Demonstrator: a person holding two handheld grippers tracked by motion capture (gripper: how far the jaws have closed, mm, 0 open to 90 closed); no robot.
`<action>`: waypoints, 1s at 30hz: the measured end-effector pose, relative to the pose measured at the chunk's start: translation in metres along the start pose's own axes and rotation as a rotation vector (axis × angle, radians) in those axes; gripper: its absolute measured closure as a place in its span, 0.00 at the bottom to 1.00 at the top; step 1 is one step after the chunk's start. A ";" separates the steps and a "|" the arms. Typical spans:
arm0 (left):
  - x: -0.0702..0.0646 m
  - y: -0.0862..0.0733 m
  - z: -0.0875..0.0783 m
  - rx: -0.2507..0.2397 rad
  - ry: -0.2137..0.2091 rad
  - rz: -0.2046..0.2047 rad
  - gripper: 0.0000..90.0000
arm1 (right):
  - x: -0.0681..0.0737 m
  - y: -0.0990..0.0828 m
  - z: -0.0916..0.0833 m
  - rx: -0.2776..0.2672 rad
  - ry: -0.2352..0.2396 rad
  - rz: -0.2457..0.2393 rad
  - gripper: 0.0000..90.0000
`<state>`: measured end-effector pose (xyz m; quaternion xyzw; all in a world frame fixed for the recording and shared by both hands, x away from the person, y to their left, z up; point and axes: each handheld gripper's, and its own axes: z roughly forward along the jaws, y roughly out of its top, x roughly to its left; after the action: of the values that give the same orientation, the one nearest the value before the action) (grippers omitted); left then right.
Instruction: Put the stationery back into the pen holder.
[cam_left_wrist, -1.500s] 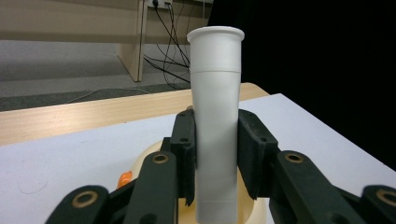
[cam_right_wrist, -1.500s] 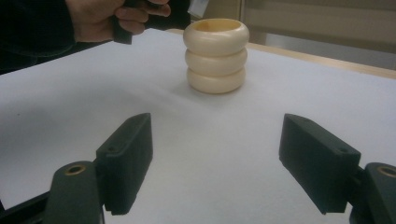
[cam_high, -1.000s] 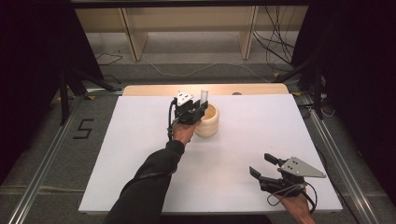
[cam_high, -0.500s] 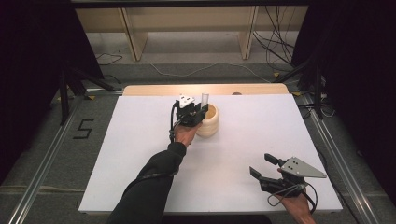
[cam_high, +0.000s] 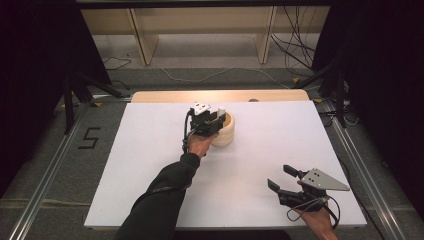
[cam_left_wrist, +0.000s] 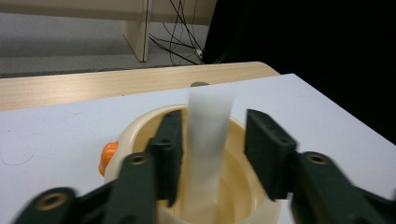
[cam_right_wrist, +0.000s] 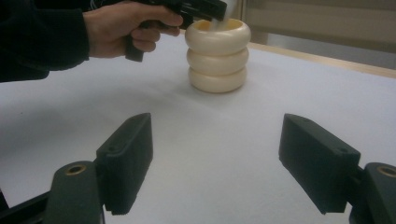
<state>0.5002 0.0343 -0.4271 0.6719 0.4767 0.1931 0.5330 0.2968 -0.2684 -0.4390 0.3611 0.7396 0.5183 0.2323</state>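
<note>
- Left gripper (cam_left_wrist: 212, 156): it stands over the mouth of the cream ribbed pot (cam_high: 225, 131) at the far middle of the white surface (cam_high: 150, 165). Between its jaws is a white tube (cam_left_wrist: 208, 140), upright with a slight lean, its lower end inside the pot. In the left gripper view one jaw lies against the tube and a gap shows on the other side, so the jaws appear parted and not clamping.
- Judged step: placing the tube in the pot. To do it well, open the jaws evenly and lift straight up, so neither jaw drags the tube or catches the pot's rim. An orange piece (cam_left_wrist: 107, 157) sits on the pot's outer wall; its nature is unclear.
- Right gripper (cam_high: 281, 181): it is held at the near right of the surface, well apart from the pot, jaws wide open with nothing between them.
- Edges and room: the pot stands near the far edge, where a wooden strip (cam_high: 165, 96) borders the white sheet. Bare surface lies to its left, right and near side, giving ample room to withdraw towards the person. The right gripper is near the right-hand front corner, with little margin there.
</note>
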 end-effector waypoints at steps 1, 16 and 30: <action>0.000 0.002 -0.001 0.006 0.000 0.006 0.54 | 0.000 0.000 0.000 0.001 -0.001 0.002 0.30; 0.007 0.012 -0.019 0.064 -0.046 -0.008 0.36 | 0.000 0.000 0.001 0.005 -0.002 0.002 0.30; 0.010 0.012 -0.047 0.100 -0.146 -0.012 0.31 | 0.001 -0.001 0.002 0.008 -0.002 0.005 0.30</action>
<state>0.4741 0.0676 -0.4015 0.7072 0.4496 0.1162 0.5331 0.2974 -0.2667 -0.4405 0.3644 0.7406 0.5155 0.2300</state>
